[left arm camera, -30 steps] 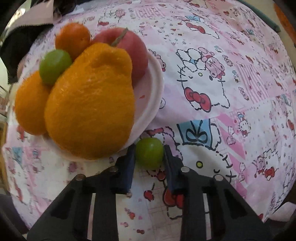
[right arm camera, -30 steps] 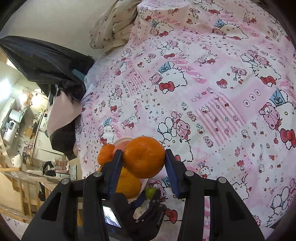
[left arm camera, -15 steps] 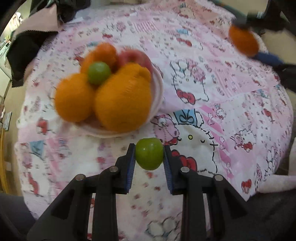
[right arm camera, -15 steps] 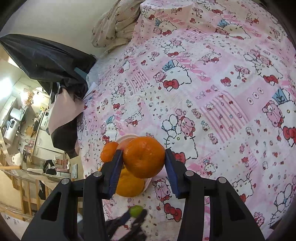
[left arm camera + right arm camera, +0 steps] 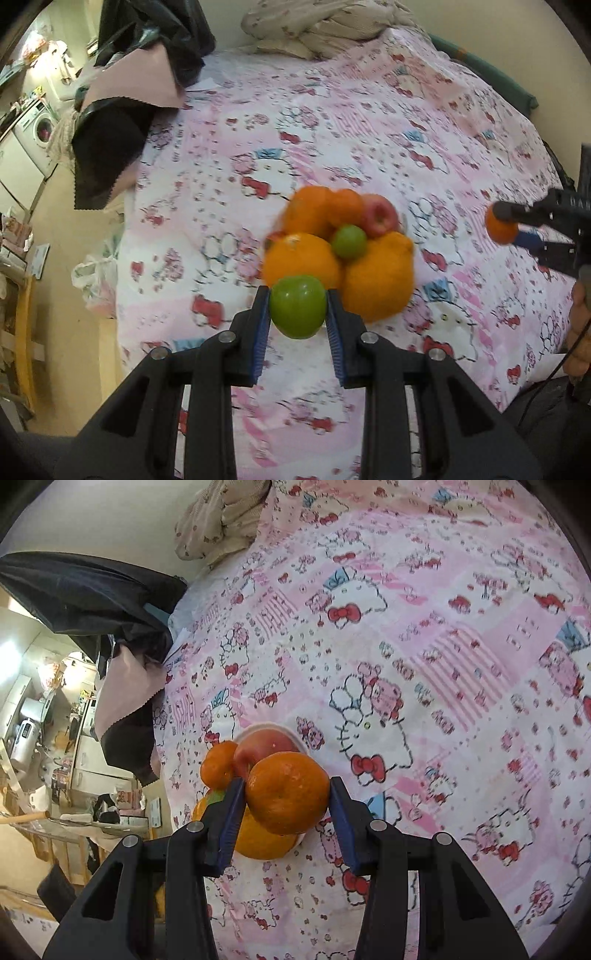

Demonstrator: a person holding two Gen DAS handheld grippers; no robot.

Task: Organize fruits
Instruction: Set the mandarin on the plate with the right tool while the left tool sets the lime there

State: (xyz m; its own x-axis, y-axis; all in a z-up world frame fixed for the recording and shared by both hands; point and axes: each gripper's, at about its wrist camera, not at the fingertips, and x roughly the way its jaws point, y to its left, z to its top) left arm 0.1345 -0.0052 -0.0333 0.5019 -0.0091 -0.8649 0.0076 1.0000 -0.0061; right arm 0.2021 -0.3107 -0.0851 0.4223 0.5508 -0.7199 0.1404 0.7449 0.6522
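Observation:
My left gripper is shut on a green fruit and holds it high above the bed, in front of a plate piled with fruit: a big bumpy orange, a round orange, a red apple, a second green fruit and small oranges. My right gripper is shut on a mandarin, held above the same white plate. It also shows at the right of the left wrist view.
The plate sits on a bed with a pink Hello Kitty sheet. A crumpled blanket lies at the far end, dark and pink cloths hang over the left corner. The bed's left edge drops to the floor.
My left gripper has lifted and pulled back with the green fruit, so the plate looks smaller and farther. My right gripper keeps the mandarin and has shifted slightly.

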